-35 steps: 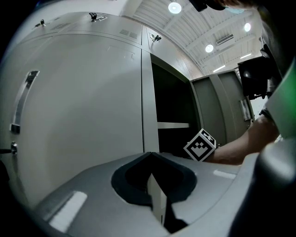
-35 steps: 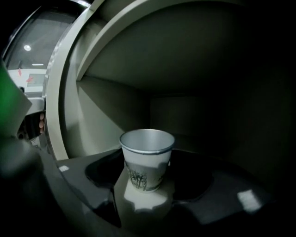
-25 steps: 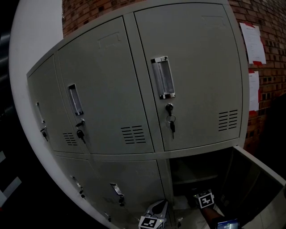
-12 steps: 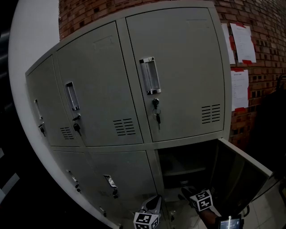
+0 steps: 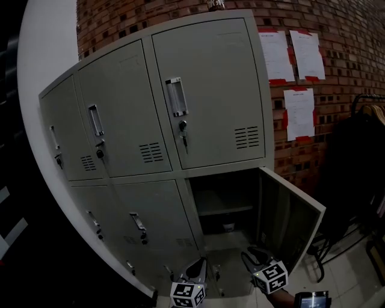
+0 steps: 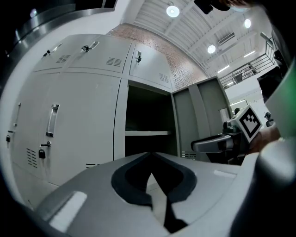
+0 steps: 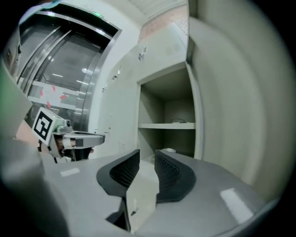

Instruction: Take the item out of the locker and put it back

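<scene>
- Ahead of both claws: locker (image 5: 204,90), its lower door (image 5: 292,219) swung open off to the right of the right claw (image 7: 147,157)
- right claw: jaws have just been closing, now a narrow gap, nothing between them
- left claw (image 6: 149,155): jaws together, empty
- small pale item (image 7: 169,150) sits inside under the shelf (image 7: 166,125), beyond the right claw's tips, untouched
- my read: nothing in hand, so out-and-back is either done or not begun, can't tell which

Pale grey sheet-metal locker bank (image 5: 204,90), open compartment dark inside; red-brown brick wall (image 5: 349,18) at 1 o'clock bearing white paper sheets (image 5: 277,57) edged red; black-and-white square-patterned marker cubes (image 5: 187,296) at 6 o'clock.
</scene>
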{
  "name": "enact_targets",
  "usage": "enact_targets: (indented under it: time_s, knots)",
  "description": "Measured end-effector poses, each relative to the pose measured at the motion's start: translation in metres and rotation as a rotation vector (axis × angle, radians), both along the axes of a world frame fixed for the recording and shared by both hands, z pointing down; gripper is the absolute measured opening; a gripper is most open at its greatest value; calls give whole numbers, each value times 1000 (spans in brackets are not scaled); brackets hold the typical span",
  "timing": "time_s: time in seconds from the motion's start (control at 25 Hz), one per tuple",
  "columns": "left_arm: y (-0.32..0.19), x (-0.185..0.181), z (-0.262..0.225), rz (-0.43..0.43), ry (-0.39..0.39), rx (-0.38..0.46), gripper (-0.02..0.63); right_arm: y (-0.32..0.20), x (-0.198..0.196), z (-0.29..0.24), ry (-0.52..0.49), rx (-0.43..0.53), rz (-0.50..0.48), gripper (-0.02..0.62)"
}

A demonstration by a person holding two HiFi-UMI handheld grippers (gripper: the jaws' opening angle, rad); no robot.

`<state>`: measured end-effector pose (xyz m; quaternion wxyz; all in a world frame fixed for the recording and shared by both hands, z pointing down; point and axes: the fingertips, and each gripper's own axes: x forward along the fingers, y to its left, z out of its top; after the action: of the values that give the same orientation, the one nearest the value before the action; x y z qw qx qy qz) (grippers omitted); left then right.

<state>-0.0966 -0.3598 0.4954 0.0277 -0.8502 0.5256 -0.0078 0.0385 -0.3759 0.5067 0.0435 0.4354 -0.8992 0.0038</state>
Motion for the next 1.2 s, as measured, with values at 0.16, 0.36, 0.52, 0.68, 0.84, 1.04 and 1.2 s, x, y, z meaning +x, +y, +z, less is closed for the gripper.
enact_targets:
  time_s: [0.16, 0.36, 0.52, 0.68, 0.84, 1.04, 1.2]
  knots:
    - [38, 13, 4, -20, 0, -1, 2, 46, 20, 5, 1, -13, -13, 76]
    - [87, 23, 12, -27, -13, -38, 2, 95, 35, 15, 0, -49, -19, 58]
    - [112, 22, 11, -18, -10, -42, 2, 128, 36, 21, -3, -75, -10, 50]
    - [125, 15, 11, 9, 3, -5, 2, 150, 29, 28, -1, -94, 6, 29]
    - [134, 8, 10, 28, 6, -1, 2, 162, 20, 32, -6, -105, 21, 2]
    - [138, 3, 13, 46, 13, -2, 2, 165, 8, 32, 2, -105, 18, 2]
    - [138, -1, 12, 51, 17, 3, 2, 165, 1, 30, 7, -98, 10, 2]
